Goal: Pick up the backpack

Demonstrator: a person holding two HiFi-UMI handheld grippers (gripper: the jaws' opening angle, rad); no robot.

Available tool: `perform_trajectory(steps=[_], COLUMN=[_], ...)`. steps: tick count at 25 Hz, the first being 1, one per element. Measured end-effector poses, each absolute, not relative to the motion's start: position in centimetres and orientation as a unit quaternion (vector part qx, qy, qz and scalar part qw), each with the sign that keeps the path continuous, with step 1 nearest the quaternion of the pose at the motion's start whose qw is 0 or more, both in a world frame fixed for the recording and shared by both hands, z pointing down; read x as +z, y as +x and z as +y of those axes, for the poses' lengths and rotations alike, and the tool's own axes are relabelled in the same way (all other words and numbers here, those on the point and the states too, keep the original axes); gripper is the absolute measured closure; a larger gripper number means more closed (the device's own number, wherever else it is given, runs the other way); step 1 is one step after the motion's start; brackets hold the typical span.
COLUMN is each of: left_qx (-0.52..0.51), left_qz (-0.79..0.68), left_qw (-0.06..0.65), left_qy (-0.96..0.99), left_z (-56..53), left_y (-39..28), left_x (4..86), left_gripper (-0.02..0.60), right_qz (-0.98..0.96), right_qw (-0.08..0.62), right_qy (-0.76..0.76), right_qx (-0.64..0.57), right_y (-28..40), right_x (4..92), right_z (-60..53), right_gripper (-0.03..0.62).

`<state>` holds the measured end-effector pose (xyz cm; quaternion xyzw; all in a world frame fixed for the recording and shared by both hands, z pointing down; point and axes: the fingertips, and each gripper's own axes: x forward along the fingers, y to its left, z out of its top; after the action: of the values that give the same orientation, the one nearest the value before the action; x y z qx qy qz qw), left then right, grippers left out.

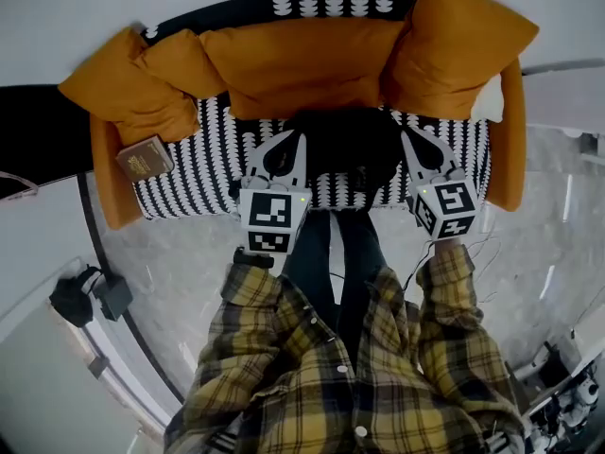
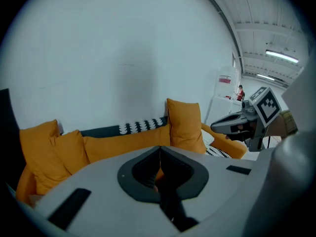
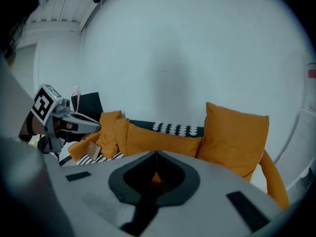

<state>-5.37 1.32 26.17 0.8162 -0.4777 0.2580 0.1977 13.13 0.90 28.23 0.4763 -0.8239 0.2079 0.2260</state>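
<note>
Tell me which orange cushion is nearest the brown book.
The leftmost cushion in the head view: the brown book lies just beside it; the long middle cushion and right-end cushion are farther off.

An orange sofa (image 1: 189,173) with a black-and-white patterned seat and back and plump orange cushions (image 1: 302,64) stands against a plain white wall (image 2: 123,43) on a glossy pale grey floor (image 1: 180,272), with strip lights (image 2: 281,57) glowing on the ceiling to one side.

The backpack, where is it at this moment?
In the head view, the black backpack sits at the middle of the sofa seat, in front of the long orange cushion.
</note>
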Motion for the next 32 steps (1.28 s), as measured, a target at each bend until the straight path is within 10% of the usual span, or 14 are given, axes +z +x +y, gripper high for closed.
perform_trajectory(steps=[23, 26, 32], left_qx=[0.347, 0.352, 0.384], left_qz=[-0.431, -0.433, -0.385], left_qw=[0.329, 0.333, 0.348], left_qy=[0.765, 0.760, 0.764], left_z=[6.0, 6.4, 7.5], left_y=[-7.5, -7.9, -6.8], left_x=[45.8, 46.7, 48.7], left_gripper=[0.563, 0.561, 0.309], right_qz=[-0.809, -0.810, -0.822], right_qw=[0.341, 0.361, 0.425], right_qy=[0.405, 0.382, 0.310], right_qx=[0.257, 0.259, 0.218], right_y=[13.4, 13.4, 13.7], right_x=[43.8, 44.8, 46.3], right_z=[3.6, 4.2, 4.5], right_gripper=[0.577, 0.493, 0.349])
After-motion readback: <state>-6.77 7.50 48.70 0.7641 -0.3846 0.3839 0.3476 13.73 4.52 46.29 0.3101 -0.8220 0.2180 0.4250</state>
